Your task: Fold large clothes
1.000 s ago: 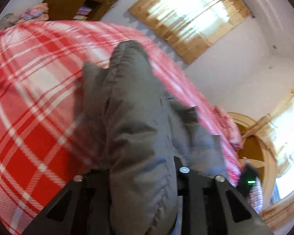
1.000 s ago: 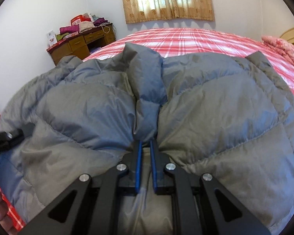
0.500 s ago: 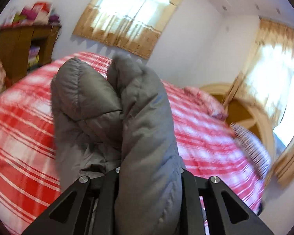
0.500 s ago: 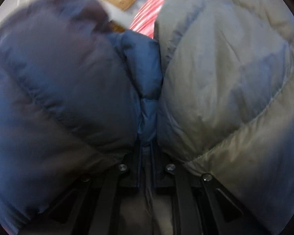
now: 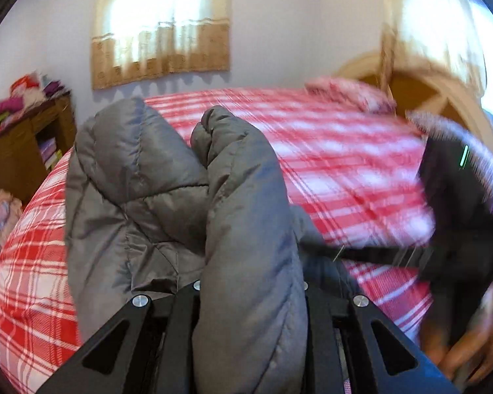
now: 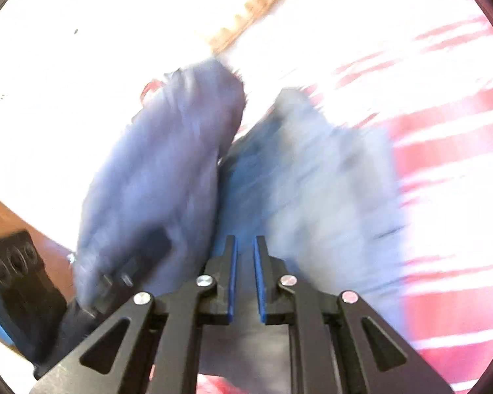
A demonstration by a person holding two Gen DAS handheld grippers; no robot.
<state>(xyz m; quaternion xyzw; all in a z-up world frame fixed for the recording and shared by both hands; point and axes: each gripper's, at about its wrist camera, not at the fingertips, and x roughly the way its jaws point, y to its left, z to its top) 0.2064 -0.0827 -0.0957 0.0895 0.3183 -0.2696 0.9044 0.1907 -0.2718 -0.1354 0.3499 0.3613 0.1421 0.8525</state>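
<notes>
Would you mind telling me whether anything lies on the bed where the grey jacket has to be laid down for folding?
Nothing visible does. The grey jacket is bunched in the left hand-held gripper, and the red checked bedspread beyond it looks bare; the pink pillow lies only at its far end.

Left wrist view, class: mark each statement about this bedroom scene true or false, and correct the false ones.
1. The left gripper is shut on a grey padded jacket. True.
2. The bed cover is plain blue. False: it is red and white plaid.
3. A curtained window is on the wall beyond the bed. True.
4. The top of the wooden desk at the left is bare. False: a pile of coloured clothes lies on it.
5. A pink pillow lies at the far right of the bed. True.
</notes>
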